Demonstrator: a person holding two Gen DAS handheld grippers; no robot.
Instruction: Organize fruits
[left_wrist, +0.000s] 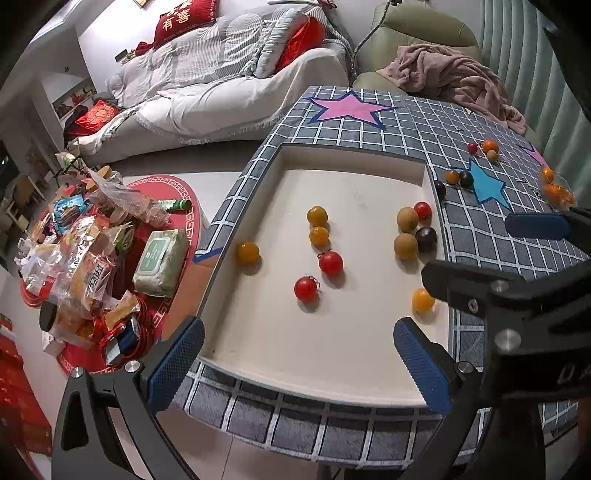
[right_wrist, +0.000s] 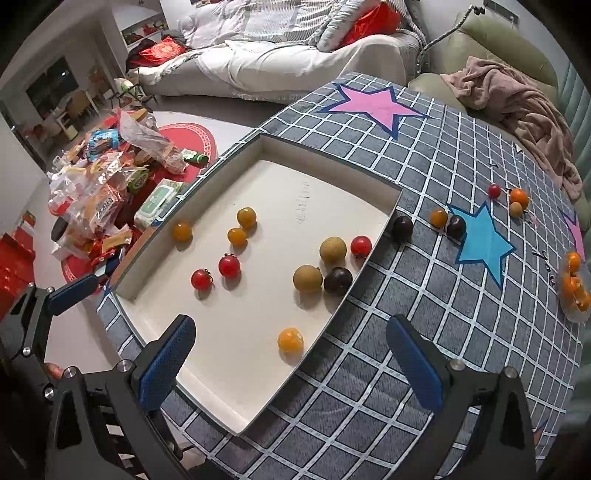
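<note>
Cream tray (right_wrist: 207, 398), long axis perhaps running away, round fruits (right_wrist: 307, 278) scattered

A checked grey cloth (right_wrist: 424, 295) carries a white tray (right_wrist: 332, 177) and scattered fruits (right_wrist: 439, 218).

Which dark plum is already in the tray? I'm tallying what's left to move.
The plum touching the two tan fruits by the tray's right wall. The other two plums sit on the checked cloth outside it.

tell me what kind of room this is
Most likely a home living room: a sofa with red cushions, a draped armchair, and a low round table piled with snack packets beside the fruit tray.
</note>
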